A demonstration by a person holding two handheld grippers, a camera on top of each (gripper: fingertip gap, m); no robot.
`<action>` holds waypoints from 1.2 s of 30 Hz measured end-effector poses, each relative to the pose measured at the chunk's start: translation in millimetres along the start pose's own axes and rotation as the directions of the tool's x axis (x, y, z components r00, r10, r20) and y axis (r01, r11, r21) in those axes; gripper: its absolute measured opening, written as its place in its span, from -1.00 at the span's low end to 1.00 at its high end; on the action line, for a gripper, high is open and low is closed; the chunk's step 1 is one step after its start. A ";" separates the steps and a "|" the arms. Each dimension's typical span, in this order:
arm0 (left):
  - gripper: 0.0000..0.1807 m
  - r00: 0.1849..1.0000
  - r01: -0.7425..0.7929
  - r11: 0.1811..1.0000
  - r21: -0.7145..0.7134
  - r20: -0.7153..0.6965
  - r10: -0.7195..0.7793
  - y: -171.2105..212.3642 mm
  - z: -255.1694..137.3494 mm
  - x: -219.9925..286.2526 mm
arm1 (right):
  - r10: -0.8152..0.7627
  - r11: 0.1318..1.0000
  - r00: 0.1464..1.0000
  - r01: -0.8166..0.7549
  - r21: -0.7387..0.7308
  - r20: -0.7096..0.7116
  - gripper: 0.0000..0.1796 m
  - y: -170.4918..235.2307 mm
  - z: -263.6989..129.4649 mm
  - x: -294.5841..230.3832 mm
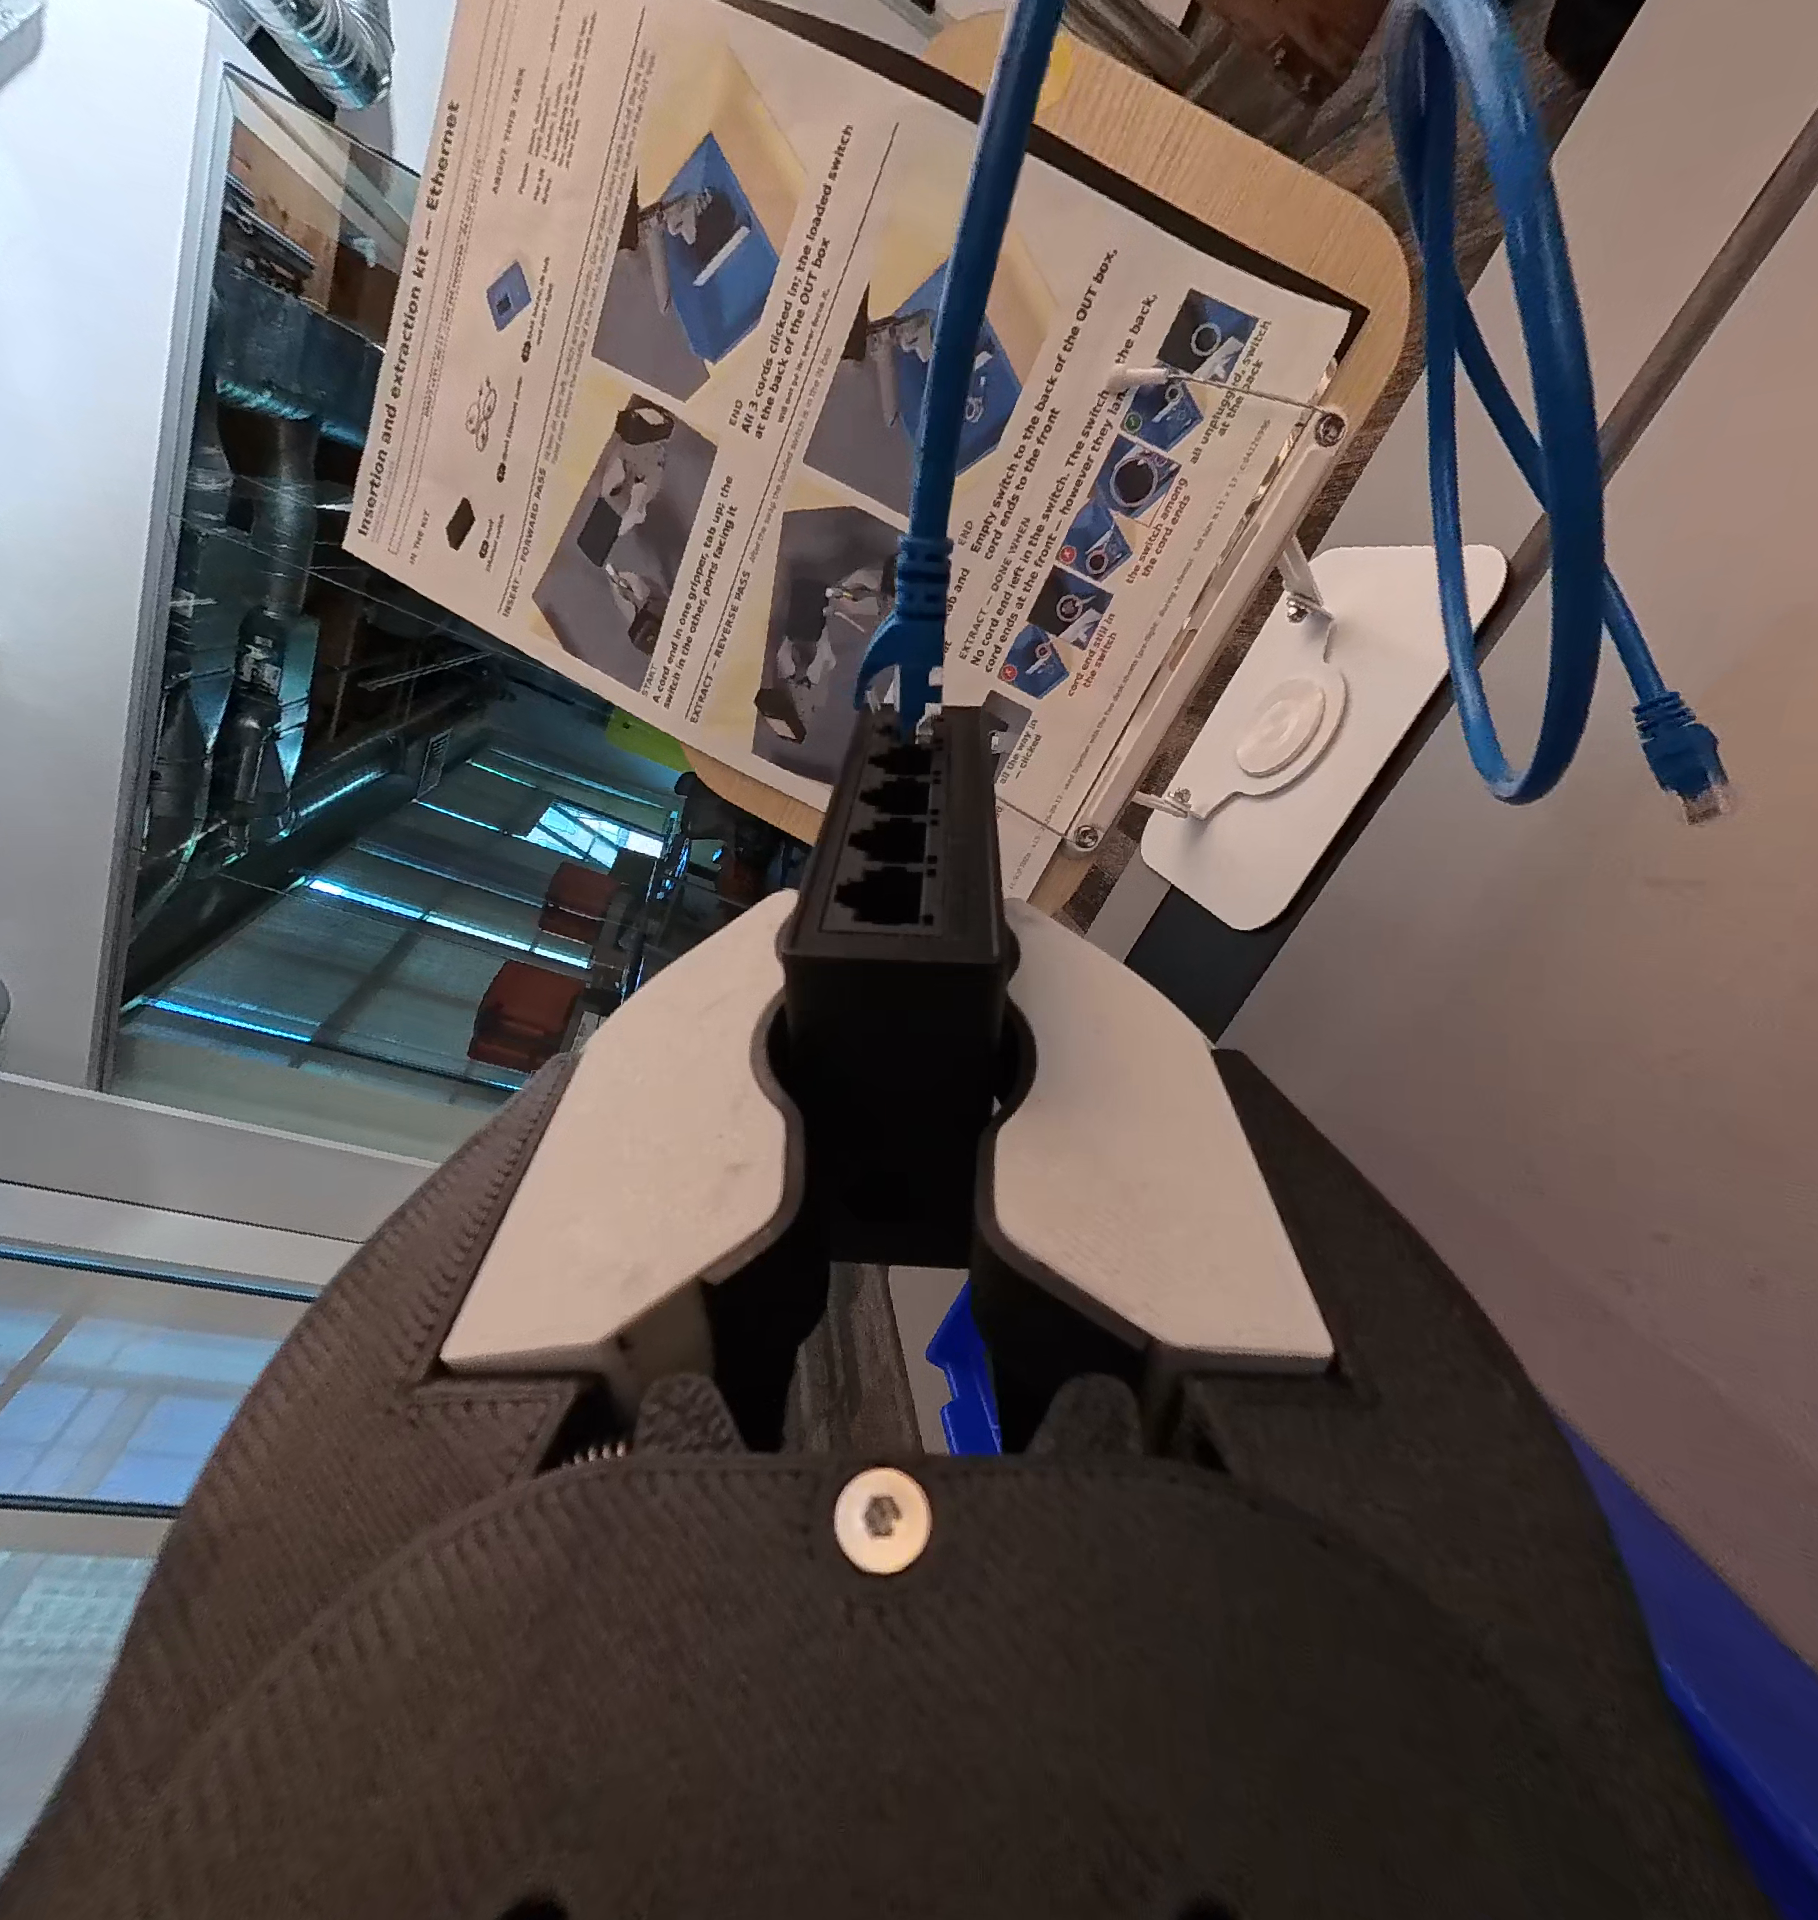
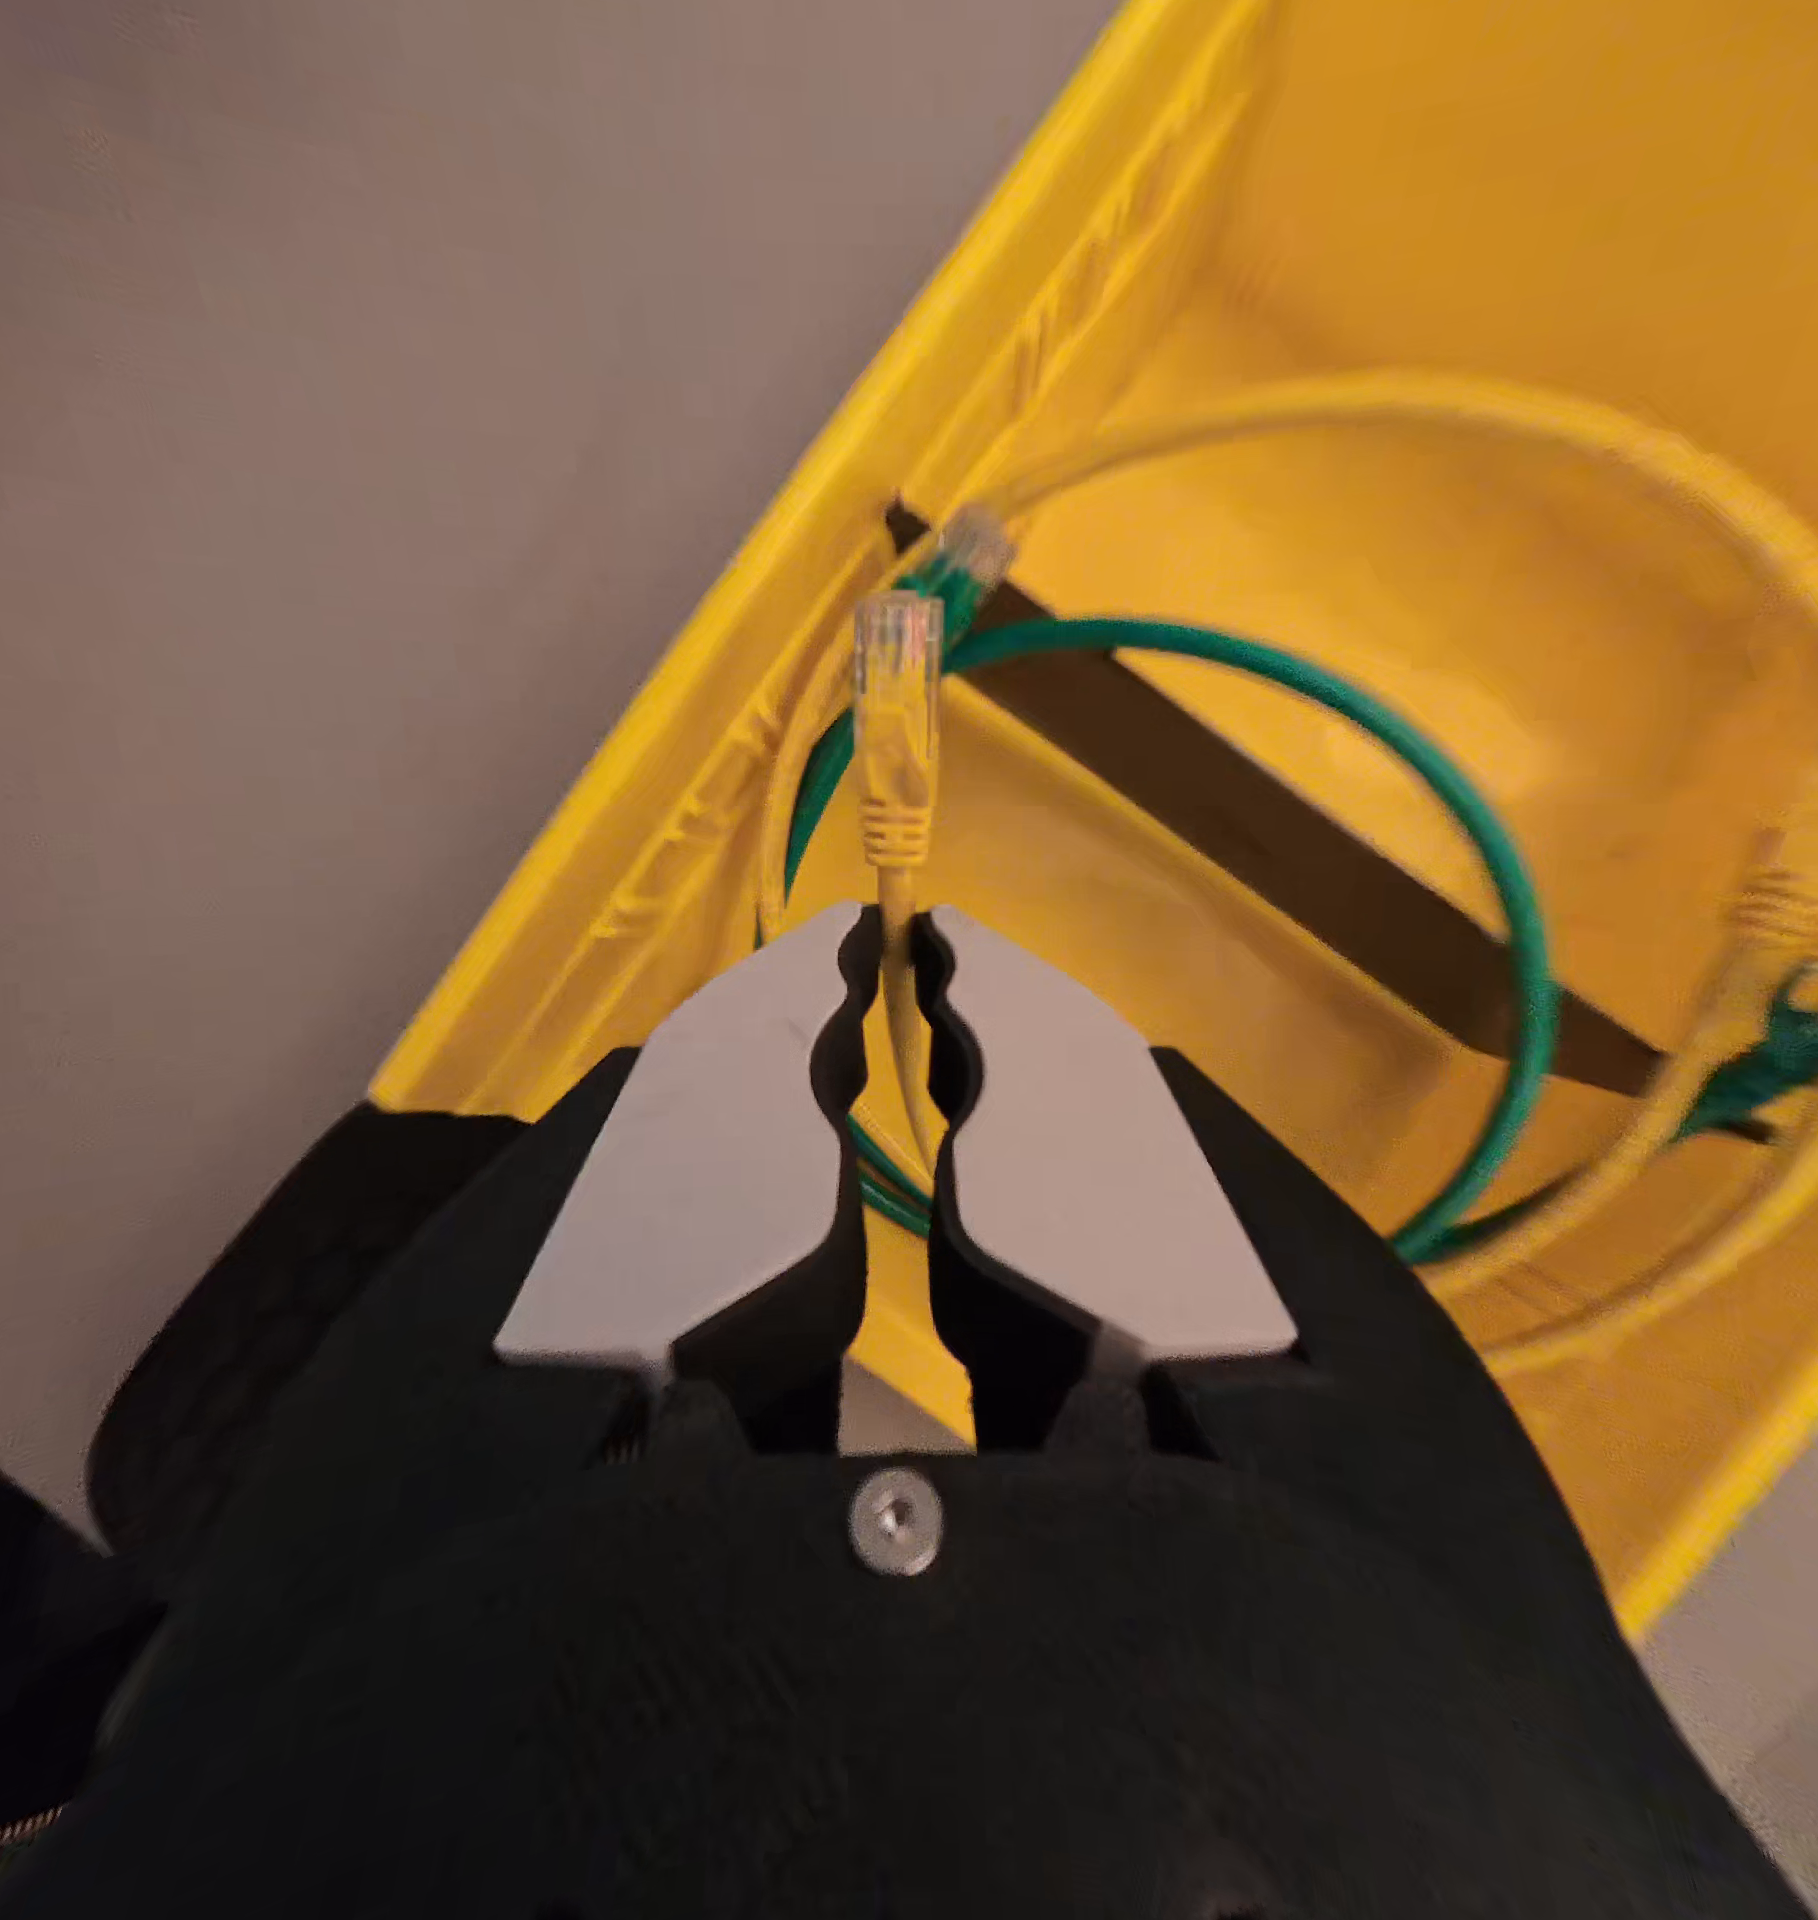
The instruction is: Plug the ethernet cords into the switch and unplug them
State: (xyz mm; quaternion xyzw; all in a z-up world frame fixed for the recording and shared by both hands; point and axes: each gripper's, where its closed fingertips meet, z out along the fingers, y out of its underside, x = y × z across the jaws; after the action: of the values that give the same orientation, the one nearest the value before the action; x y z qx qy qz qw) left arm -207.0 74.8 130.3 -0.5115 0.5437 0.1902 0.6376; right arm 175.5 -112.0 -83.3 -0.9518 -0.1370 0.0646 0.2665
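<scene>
My left gripper (image 1: 897, 925) is shut on a black ethernet switch (image 1: 900, 894), held with its row of ports facing the camera. A blue ethernet cord (image 1: 962, 343) is plugged into the farthest port; its other plug (image 1: 1684, 753) hangs loose at the right. My right gripper (image 2: 897, 914) is shut on a yellow ethernet cord (image 2: 903, 997) just behind its boot, with the clear plug (image 2: 894, 655) pointing away from me. The rest of the yellow cord loops inside a yellow bin (image 2: 1404, 260), beside a coiled green cord (image 2: 1404, 717).
An instruction sheet (image 1: 780, 416) on a wooden board with a white stand (image 1: 1300, 727) lies beyond the switch. A blue bin (image 1: 1736, 1714) shows at the lower right of the left wrist view. The grey tabletop (image 2: 313, 416) lies left of the yellow bin. There is about 50 cm between the tips of the two grippers.
</scene>
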 end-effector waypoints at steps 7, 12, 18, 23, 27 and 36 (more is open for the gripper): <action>-0.69 1.000 0.004 1.000 0.017 -0.004 -0.003 -2.7 -2.5 0.3 | -0.031 0.999 0.999 0.032 -0.024 0.035 -0.73 12.1 20.7 -17.4; -0.69 1.000 0.009 0.999 0.037 0.001 -0.009 -6.6 -3.4 0.0 | -0.092 0.989 0.996 0.091 0.119 0.000 -0.65 -10.2 -28.4 -17.2; -0.69 1.000 -0.024 0.984 0.175 0.015 0.022 -36.4 -3.0 13.5 | -0.258 0.764 0.885 0.432 0.479 -0.387 -0.60 -99.1 -143.9 -48.8; -0.69 0.985 -0.170 0.922 0.347 0.069 0.156 -68.9 -12.7 38.3 | -0.448 0.325 0.617 0.787 0.525 -0.647 -0.52 -169.1 -187.4 -164.8; -0.69 0.972 -0.236 0.877 0.419 0.092 0.218 -89.2 -23.5 56.5 | -0.546 -0.043 0.142 0.980 0.196 -0.826 -0.65 -203.0 -166.6 -256.6; -0.69 0.970 -0.242 0.865 0.440 0.115 0.213 -97.8 -33.6 55.3 | -0.646 -0.050 -0.080 0.997 -0.063 -0.759 -0.66 -242.4 -105.7 -262.2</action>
State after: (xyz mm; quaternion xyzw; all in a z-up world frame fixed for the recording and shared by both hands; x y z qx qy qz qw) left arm -127.0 -11.0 128.6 -0.2759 0.6093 0.1488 0.7284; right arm -108.9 -42.3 146.8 -0.4392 -0.6182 -0.3936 0.5197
